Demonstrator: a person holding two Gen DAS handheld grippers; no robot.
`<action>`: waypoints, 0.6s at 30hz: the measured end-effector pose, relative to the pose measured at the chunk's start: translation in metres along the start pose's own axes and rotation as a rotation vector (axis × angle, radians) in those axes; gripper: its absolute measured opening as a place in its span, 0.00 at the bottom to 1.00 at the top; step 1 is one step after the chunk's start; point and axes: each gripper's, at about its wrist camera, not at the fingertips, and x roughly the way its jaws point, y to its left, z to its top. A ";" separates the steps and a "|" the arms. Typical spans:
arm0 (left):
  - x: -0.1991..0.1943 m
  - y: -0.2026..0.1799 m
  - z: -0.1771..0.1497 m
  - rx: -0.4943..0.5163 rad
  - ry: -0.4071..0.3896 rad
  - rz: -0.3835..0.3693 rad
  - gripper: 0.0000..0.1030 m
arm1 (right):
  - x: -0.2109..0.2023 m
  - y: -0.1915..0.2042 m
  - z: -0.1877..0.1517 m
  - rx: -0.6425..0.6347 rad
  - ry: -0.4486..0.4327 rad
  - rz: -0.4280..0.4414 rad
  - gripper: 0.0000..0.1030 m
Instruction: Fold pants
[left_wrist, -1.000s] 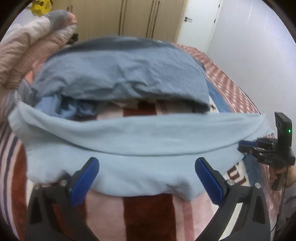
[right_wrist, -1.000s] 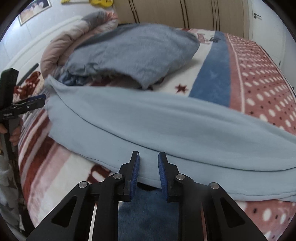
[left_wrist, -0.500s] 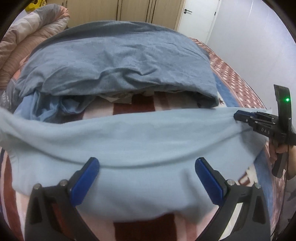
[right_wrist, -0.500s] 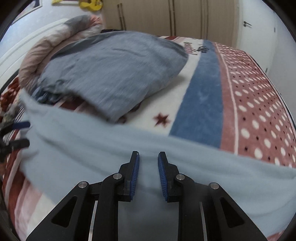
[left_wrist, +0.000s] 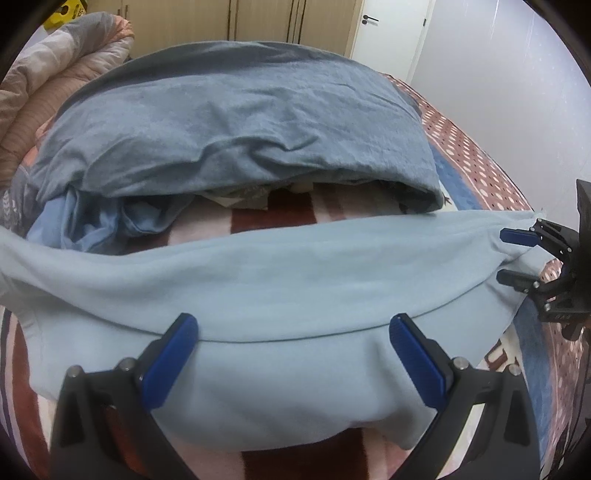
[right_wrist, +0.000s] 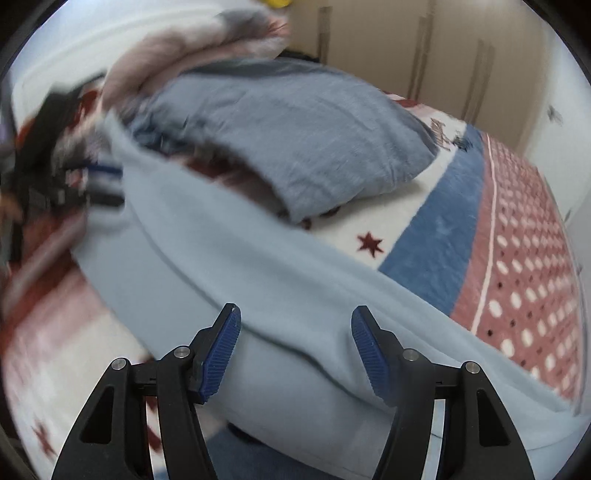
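**Pale blue pants, laid across bed: handling notes**

Bed (left_wrist: 480, 140): patterned blanket in red, white and blue, soft underlay; cloth set on it will sink a little and not slide far

Grey-blue cover (left_wrist: 229, 122): large rumpled heap at the back of the bed, just beyond the pants, its near edge close to the upper fold line; not part of the job

Pants (left_wrist: 280, 280): pale blue, soft knit by the look, lying lengthwise across the near side of the bed, already doubled once with a long seam line running side to side. Judged light, limp, non-slippery and not fragile; will drape and sag between two holds and wrinkle if dragged. Best taken at the ends or along the near edge, pinching both layers together so the fold stays aligned

Left gripper (left_wrist: 293, 354): jaws spread wide, nothing between them, over the near edge of the pants

Right gripper (right_wrist: 295, 349): jaws apart and empty, at the far end of the pants; its own view is motion-blurred, so whether its tips touch the cloth is uncertain
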 end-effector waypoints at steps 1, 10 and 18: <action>0.002 -0.002 0.000 0.005 0.004 -0.002 0.99 | 0.003 0.002 -0.003 -0.022 0.019 -0.019 0.56; 0.006 -0.005 0.003 0.004 -0.001 0.006 0.99 | 0.020 0.011 -0.007 -0.156 0.031 -0.181 0.51; -0.004 -0.005 0.014 0.012 -0.044 0.018 0.99 | 0.018 -0.003 0.022 -0.097 0.006 -0.133 0.00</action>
